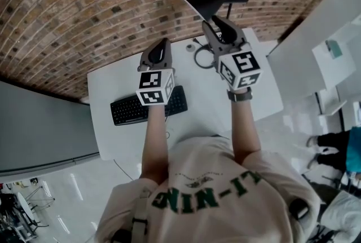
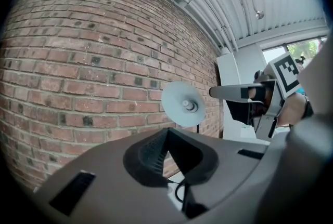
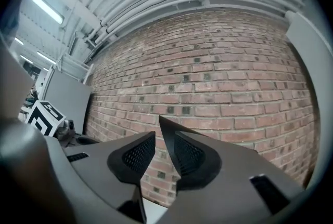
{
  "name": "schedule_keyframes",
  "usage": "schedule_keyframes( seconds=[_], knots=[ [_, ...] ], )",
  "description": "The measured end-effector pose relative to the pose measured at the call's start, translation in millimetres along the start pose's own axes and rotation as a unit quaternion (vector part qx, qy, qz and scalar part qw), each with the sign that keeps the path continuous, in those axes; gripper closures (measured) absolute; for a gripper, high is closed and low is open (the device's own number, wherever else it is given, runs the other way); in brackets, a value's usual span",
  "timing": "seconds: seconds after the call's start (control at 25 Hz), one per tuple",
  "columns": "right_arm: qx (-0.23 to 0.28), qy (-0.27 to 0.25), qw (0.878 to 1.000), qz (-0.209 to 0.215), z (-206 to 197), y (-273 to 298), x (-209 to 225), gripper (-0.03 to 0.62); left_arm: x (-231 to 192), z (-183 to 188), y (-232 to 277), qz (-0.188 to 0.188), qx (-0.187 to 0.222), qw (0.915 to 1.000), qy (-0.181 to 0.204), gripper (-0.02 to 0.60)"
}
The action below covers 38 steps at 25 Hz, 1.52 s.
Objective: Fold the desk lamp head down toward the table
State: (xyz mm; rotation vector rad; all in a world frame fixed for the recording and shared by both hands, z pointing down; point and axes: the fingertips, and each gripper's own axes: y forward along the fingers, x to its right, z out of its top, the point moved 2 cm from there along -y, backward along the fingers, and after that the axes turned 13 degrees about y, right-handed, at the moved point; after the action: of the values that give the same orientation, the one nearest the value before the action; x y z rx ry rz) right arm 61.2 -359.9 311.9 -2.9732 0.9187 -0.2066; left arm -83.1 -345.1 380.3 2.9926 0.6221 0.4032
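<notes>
Your left gripper has its fingers pressed together at the tips, with nothing between them. Your right gripper has its fingers spread a little. Only the brick wall shows through the gap, so it pinches nothing. You hold both grippers up over the white table, the right one farther from you than the left.

The desk lamp stands at the far edge of the table, right of centre, against the wall. Its dark head is raised well above the tabletop and not folded down. From the head view, your right gripper's tips sit just on the near side of that head. I can't tell whether they touch it. In the left gripper view, a pale disc on a thin stem is probably the same lamp head seen face-on.

A black keyboard lies near you on the left. A coiled cable rests near the lamp's foot.
</notes>
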Motion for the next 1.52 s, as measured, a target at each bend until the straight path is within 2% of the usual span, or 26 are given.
schedule_keyframes(
  seconds=[0.28, 0.52, 0.8, 1.04, 1.12, 1.52],
  knots=[
    [-0.002, -0.045, 0.999, 0.018, 16.2, 15.9, -2.8, 0.458, -0.4, -0.4, 3.6, -0.002, -0.003, 1.0, -0.005, 0.584],
    [-0.012, -0.076, 0.997, 0.032, 27.9, 35.9, -4.6, 0.456, -2.6, -4.8, 2.8, -0.001, -0.006, 0.9999, -0.011, 0.584],
    [-0.027, -0.082, 0.993, 0.075, 39.1, 57.5, -12.4, 0.456, -7.9, -13.3, -2.0, 0.005, -0.016, 0.9997, -0.019, 0.585],
    [-0.066, -0.108, 0.99, 0.063, 29.0, 68.2, -13.1, 0.458, -9.6, -12.7, -8.8, 0.004, -0.013, 0.9996, -0.025, 0.584],
    [-0.067, -0.105, 0.99, 0.059, 28.7, 69.4, -14.0, 0.503, -11.4, -11.9, -10.1, 0.005, -0.012, 0.9996, -0.024, 0.584],
    [-0.093, -0.117, 0.988, 0.036, 14.0, 68.9, -16.2, 0.51, -12.8, -14.4, -13.2, 0.004, -0.012, 0.9996, -0.023, 0.585]
  ],
)
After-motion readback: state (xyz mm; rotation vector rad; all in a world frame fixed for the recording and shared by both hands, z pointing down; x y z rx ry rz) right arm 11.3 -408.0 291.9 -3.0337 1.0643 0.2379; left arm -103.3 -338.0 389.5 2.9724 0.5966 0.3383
